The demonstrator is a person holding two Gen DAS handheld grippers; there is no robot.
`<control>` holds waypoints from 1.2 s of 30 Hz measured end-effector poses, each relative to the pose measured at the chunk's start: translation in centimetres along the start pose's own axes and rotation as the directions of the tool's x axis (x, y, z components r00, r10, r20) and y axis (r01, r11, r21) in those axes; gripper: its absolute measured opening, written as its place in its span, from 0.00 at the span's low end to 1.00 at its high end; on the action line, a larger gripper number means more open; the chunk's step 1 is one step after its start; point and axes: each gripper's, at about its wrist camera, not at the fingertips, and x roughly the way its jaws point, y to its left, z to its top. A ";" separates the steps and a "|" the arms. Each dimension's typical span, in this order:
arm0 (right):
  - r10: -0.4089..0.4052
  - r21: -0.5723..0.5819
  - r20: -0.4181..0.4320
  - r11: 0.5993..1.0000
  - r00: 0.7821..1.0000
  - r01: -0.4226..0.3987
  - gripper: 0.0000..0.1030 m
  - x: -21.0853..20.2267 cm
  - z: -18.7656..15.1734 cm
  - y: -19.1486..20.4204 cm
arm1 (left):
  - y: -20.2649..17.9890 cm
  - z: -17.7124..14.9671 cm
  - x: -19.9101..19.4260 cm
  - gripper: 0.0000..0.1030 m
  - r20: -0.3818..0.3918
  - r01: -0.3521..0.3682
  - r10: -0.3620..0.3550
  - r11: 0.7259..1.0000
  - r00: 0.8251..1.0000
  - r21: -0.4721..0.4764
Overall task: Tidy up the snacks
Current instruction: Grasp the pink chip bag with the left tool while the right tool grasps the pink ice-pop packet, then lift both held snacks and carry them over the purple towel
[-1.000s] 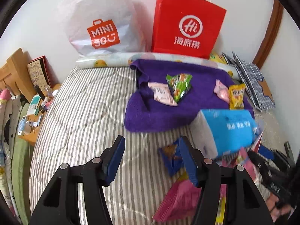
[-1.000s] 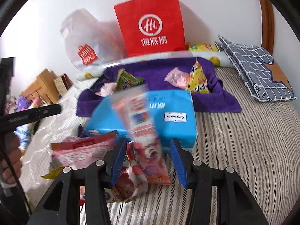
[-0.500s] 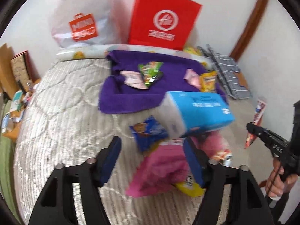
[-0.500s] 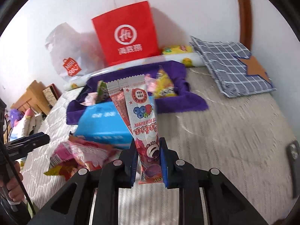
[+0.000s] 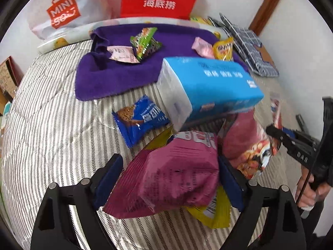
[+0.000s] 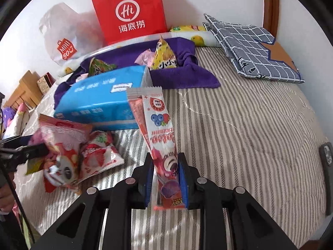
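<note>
My left gripper is open with a magenta snack bag lying between its fingers on the striped bed; whether the pads touch the bag I cannot tell. A blue cookie packet and a yellow packet lie beside it. My right gripper is shut on a long red-and-white berry snack stick, held upright above the bed. A purple towel at the back carries a green packet, pink packets and a yellow packet.
A blue tissue pack lies between the towel and the snack pile. A red paper bag and a white Miniso bag stand by the wall. A checked cloth lies at the right. A phone lies at the bed's right edge.
My left gripper moved forward and right until the magenta bag came between its fingers. My right gripper shut on the berry stick and lifted it away from the pile.
</note>
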 end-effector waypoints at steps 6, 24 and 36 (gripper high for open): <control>-0.004 -0.004 0.032 1.000 0.999 0.004 0.27 1.0 -0.2 0.0 | -0.4 -0.4 0.7 0.83 0.006 0.030 -0.030 1.000 1.000 -0.005; -0.047 0.024 0.061 0.999 0.997 0.046 0.27 2.3 1.1 -0.3 | 2.5 -0.4 -3.9 0.59 0.201 -0.040 0.048 0.998 0.979 -0.044; -0.079 0.007 0.058 0.997 0.995 0.078 0.28 2.5 1.2 0.4 | 2.5 -0.2 -0.3 0.60 0.275 -0.247 0.255 0.967 0.927 -0.064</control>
